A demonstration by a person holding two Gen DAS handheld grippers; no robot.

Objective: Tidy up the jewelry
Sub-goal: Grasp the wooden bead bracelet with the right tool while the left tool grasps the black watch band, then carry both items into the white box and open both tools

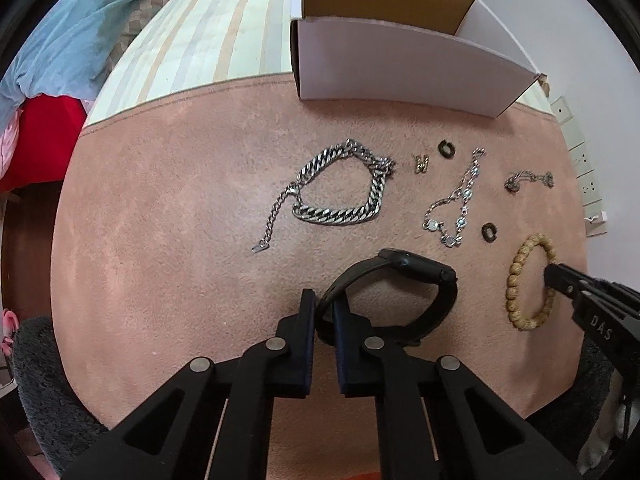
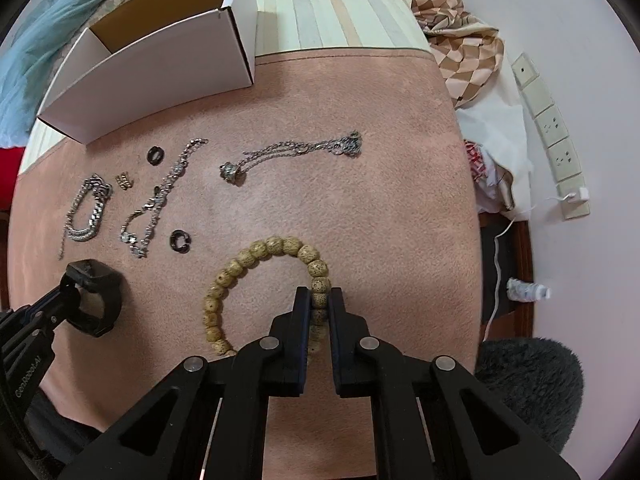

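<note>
My left gripper [image 1: 323, 305] is shut on the strap of a black watch [image 1: 416, 270] resting on the pink cloth. My right gripper [image 2: 320, 300] is shut on a wooden bead bracelet [image 2: 256, 252], also on the cloth; it shows at the right of the left wrist view [image 1: 516, 276]. A heavy silver chain bracelet [image 1: 340, 184], a gold ring [image 1: 421, 163], two dark ear cuffs [image 1: 446, 148] [image 1: 489, 232], a crystal bracelet [image 1: 456, 200] and a thin chain [image 2: 292, 150] lie between the grippers and an open white box [image 1: 400, 68].
The pink cloth [image 2: 360, 220] covers a striped table. Checked fabric and a white bag [image 2: 492, 132] lie at the right edge by wall sockets [image 2: 556, 136]. Blue fabric [image 1: 60, 40] lies at the far left. A grey fluffy seat [image 2: 532, 384] sits at the near edge.
</note>
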